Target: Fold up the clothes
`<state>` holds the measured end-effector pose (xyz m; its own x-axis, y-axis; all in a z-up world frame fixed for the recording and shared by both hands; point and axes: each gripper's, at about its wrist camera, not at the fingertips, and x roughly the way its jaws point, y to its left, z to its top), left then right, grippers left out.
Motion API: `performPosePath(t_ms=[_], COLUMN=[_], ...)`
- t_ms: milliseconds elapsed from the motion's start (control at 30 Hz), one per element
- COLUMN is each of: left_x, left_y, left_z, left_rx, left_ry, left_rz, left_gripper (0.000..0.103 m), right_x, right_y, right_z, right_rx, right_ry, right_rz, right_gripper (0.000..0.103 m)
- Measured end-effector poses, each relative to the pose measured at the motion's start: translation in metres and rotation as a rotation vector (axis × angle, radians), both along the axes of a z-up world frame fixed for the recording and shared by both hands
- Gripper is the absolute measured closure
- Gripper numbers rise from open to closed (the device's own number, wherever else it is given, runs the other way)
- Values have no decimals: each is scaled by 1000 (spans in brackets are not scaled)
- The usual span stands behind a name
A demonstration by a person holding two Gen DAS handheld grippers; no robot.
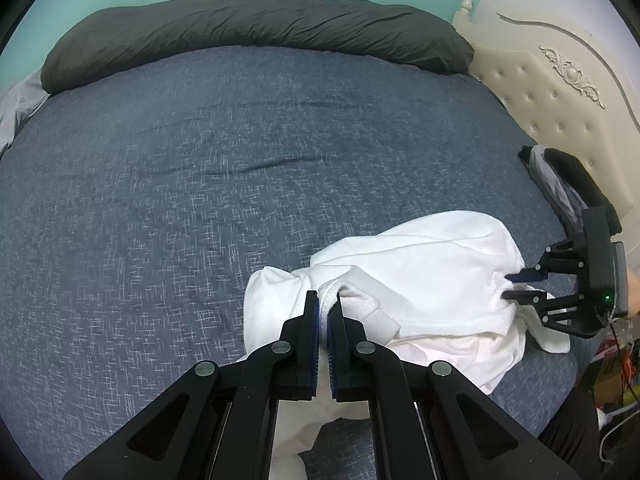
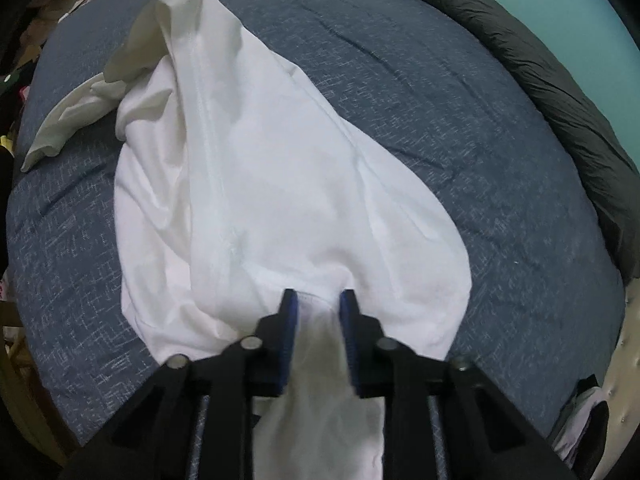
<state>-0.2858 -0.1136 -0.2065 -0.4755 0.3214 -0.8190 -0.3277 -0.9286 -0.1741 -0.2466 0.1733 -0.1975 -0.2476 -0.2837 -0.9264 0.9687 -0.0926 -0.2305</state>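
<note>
White garment (image 1: 420, 264) on blue bed (image 1: 200, 160)

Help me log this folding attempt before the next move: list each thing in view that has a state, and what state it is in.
white garment: crumpled, unfolded, lying on the bed.
left gripper: shut on the garment's ribbed edge.
right gripper: jaws slightly apart, white cloth between them; a grip is unclear.
dark pillow: lying along the far edge.
blue bedspread: spread flat, lightly creased.
dark clothes: heaped by the headboard.
</note>
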Motion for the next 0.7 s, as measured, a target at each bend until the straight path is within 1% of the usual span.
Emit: performPosePath(t_ms=[33,133,233,400,533,700], left_x=[0,-1,-2,-2,1,7], left_y=[0,-1,-3,0,10,25], left_z=[0,0,-1,-2,-6,-17], left_rx=[0,0,2,-1,-3,-20], left_ry=[-1,-3,-8,-14,-26,-58], left_rz=[0,1,-1,-11,-48,-122], left_gripper=[99,99,99,99,98,97], right_x=[0,0,-1,-24,-38,-47], right_y=[1,4,11,39,60,79], right_z=[-1,3,15,50,64,65], right_rx=[-1,-25,-86,-245,-305,-325], right_ry=[-7,-19,-33,-98,-143,-171], right_rz=[3,2,-12,-112,-174,-210], right_gripper=[92,96,97,97,97,97])
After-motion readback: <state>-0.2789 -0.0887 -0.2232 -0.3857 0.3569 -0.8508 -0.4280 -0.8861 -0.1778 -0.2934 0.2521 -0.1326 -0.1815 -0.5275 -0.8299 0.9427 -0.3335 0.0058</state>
